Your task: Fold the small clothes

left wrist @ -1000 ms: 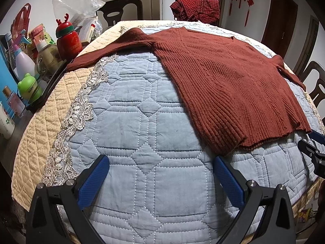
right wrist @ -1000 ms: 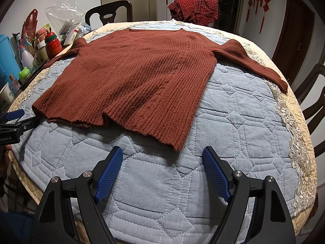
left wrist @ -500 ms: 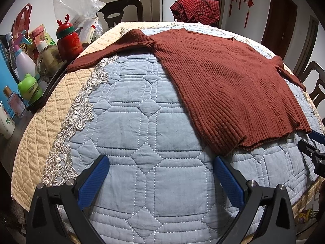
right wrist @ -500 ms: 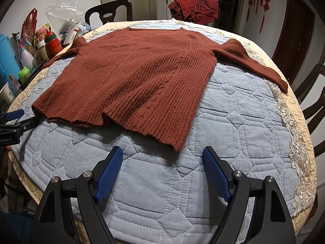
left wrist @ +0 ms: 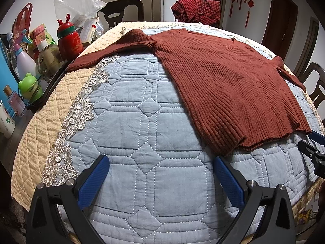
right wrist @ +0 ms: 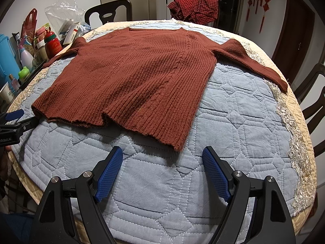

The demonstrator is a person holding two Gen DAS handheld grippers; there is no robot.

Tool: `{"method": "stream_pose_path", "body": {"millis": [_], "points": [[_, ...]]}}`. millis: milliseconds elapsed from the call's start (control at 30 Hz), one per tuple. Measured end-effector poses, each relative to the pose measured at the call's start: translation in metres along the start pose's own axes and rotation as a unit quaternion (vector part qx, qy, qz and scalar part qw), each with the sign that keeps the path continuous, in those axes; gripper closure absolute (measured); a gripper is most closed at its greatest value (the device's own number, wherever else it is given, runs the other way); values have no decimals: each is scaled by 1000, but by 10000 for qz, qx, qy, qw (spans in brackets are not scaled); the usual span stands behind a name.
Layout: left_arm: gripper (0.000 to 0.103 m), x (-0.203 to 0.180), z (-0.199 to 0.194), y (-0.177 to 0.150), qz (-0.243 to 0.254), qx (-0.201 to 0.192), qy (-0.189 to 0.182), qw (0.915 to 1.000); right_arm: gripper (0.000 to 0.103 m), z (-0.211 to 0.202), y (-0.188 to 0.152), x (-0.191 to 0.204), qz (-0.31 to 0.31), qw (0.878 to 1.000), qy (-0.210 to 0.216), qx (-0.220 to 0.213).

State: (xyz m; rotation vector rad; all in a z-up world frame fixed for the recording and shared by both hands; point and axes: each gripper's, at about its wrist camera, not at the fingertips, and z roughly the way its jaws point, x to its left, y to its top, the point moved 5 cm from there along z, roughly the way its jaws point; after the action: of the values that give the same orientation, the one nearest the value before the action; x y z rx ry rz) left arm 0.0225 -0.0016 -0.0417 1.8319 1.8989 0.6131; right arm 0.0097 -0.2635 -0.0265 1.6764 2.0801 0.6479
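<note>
A rust-red ribbed knit sweater [left wrist: 227, 85] lies spread flat on the blue quilted table cover [left wrist: 142, 134], sleeves out to both sides; it also shows in the right wrist view [right wrist: 138, 77]. My left gripper [left wrist: 160, 160] is open and empty, just short of the sweater's near left hem corner. My right gripper [right wrist: 162, 152] is open and empty, just short of the near right hem corner. The left gripper shows at the left edge of the right wrist view [right wrist: 12, 120], the right gripper at the right edge of the left wrist view [left wrist: 312, 148].
Bottles, a red reindeer flask [left wrist: 69, 38] and a plastic bag [left wrist: 77, 4] crowd a tray at the table's left. A red checked cloth [right wrist: 195, 8] hangs over a far chair. Dark chairs [right wrist: 312, 97] stand at the right. Lace trim [right wrist: 298, 142] borders the cover.
The left wrist view has crept slightly toward the sweater's hem. The right gripper and the sweater have not visibly moved.
</note>
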Motion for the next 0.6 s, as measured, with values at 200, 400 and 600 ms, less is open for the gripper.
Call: {"method": "stream_pose_path", "body": {"millis": [200, 400, 600], "points": [[0, 0, 0, 0, 4, -2, -4, 10000, 22, 0, 0, 0, 0, 10000, 0, 1], [0, 1, 0, 1, -2, -7, -6, 10000, 22, 0, 0, 0, 0, 10000, 0, 2], [0, 0, -1, -1, -8, -14, -1, 10000, 22, 0, 0, 0, 1, 10000, -1, 5]]}}
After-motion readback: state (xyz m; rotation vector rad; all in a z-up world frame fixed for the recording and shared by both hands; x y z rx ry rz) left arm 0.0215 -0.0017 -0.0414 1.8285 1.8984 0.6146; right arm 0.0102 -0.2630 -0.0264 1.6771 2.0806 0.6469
